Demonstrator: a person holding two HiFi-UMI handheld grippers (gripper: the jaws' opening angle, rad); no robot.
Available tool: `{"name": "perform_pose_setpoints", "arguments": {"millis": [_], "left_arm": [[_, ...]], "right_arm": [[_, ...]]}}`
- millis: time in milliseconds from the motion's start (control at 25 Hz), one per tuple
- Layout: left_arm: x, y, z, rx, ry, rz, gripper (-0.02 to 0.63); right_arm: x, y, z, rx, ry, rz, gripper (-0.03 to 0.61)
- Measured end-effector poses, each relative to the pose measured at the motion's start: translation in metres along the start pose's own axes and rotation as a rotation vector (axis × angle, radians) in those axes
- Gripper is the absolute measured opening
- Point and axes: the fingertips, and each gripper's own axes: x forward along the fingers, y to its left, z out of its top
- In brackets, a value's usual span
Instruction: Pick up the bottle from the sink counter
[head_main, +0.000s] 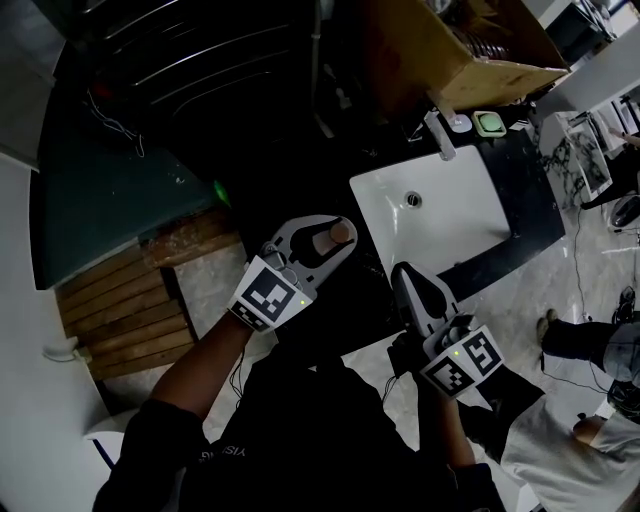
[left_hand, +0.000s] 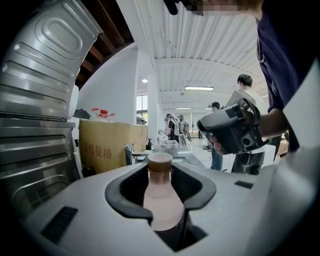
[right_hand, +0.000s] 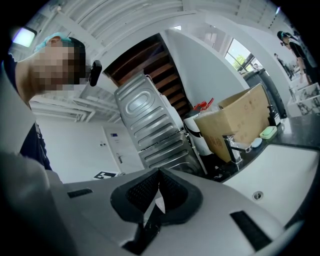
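— Two tongs in play. Which one has it?

— The left tongs (left_hand: 160, 175) are clamped on the bottle (left_hand: 161, 202). Its pale body is pinched between the dark pads (left_hand: 121, 192), and the brown cap (left_hand: 160, 162) stands upright just past them. In the head view it hangs left of the white sink basin (head_main: 430, 215). I judge it is off the dark tabletop (head_main: 530, 190), though its base is hidden.

— And the right tongs (right_hand: 158, 192)?

— Drawn together on nothing, held near the basin's near edge.

— What could spoil this?

— The grip seems to sit where the body narrows toward the neck. A smooth, tapering surface could let the bottle slide down through the pads if the squeeze eases or the hand jerks.

— Anything it could hit?

— A swing to the right would carry it against the basin rim or the idle right tongs. Farther off, the faucet (head_main: 441, 135) and the cardboard box (head_main: 450, 50) stand behind the sink, well apart from it. A tilted wrist looks the likelier trouble, since most of the bottle's weight probably hangs below the pads.
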Motion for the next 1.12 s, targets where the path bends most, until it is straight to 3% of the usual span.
{"name": "perform_pose_setpoints", "arguments": {"millis": [1120], "left_arm": [[-0.039,-0.017,0.040,0.012,-0.046,0.028,0.143]], "right_arm": [[0.001,0.035,0.019,-0.071,-0.029,0.073,0.026]]}}
